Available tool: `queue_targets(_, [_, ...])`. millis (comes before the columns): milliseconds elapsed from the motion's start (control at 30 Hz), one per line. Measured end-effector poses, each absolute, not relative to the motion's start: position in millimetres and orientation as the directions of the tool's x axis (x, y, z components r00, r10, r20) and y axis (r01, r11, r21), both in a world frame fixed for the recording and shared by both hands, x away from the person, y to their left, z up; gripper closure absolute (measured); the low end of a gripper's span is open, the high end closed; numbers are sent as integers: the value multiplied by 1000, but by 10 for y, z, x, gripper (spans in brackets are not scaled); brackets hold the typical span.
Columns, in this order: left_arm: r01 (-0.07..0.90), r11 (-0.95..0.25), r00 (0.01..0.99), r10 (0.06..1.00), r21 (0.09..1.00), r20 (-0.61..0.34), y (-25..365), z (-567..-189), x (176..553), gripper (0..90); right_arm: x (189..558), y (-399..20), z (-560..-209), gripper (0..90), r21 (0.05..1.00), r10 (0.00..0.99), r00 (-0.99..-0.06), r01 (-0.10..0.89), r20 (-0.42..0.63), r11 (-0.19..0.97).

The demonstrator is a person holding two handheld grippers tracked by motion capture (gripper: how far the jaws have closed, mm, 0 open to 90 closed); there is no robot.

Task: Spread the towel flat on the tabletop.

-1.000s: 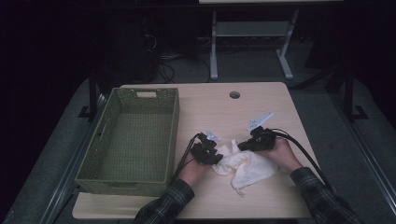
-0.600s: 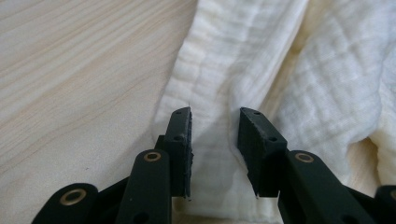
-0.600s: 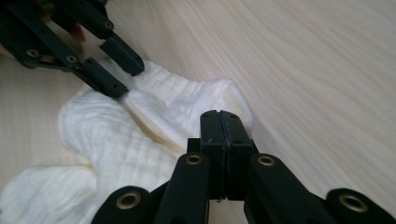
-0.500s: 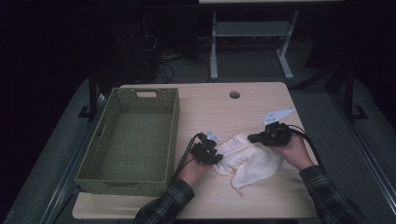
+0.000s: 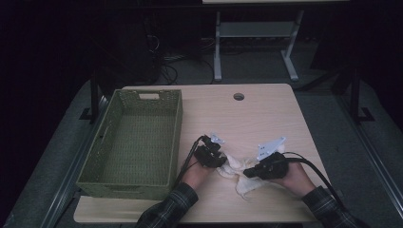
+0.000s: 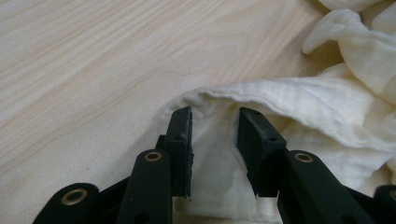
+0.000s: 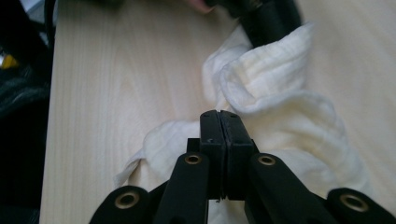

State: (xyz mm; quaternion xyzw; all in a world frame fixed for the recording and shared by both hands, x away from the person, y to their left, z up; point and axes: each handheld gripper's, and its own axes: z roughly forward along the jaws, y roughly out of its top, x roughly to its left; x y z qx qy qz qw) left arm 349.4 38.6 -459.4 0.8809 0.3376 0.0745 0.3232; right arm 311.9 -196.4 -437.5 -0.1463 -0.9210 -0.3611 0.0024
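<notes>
Near the table's (image 5: 266, 114) front edge, the right hand-held gripper (image 7: 219, 116) pinched a crumpled cream muslin cloth (image 7: 280, 121); the left hand-held gripper (image 6: 215, 123) stood narrowly apart over its hem — a tug might pull that side free.

Place: a dim lab or recording room
Clues: bare wooden tabletop (image 5: 266, 118) with cable hole (image 5: 238, 96), loose cables (image 5: 166, 57) on grey carpet, metal desk frame (image 5: 256, 35) behind
</notes>
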Motion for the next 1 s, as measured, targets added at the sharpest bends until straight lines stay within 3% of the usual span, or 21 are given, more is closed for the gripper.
queue_targets(100, [546, -565, 762, 642, 618, -85, 387, -4594, 3494, 652, 3150, -2050, -4240, 792, 712, 284, -953, 273, 107, 647])
queue_targets(200, [550, -552, 757, 647, 626, -95, 382, -4600, 3493, 656, 3251, -2186, -4070, 785, 738, 358, -933, 268, 39, 619])
queue_targets(300, [555, -545, 752, 652, 629, -98, 371, -4602, 3487, 656, 3460, -2288, -4005, 777, 753, 419, -906, 314, 56, 578])
queue_targets(667, [552, -542, 753, 651, 634, -99, 374, -4606, 3491, 656, 3784, -2171, -4382, 672, 665, 380, -909, 390, 169, 637])
queue_targets(767, [547, -555, 758, 646, 627, -90, 379, -4600, 3492, 657, 3808, -2126, -4467, 721, 642, 377, -909, 396, 175, 656])
queue_targets(867, [546, -560, 758, 646, 624, -83, 378, -4596, 3492, 658, 3833, -2091, -4549, 861, 617, 359, -921, 374, 155, 693])
queue_targets(1000, [553, -547, 750, 655, 628, -90, 389, -4598, 3507, 711, 3828, -2123, -4514, 891, 624, 367, -920, 369, 140, 689])
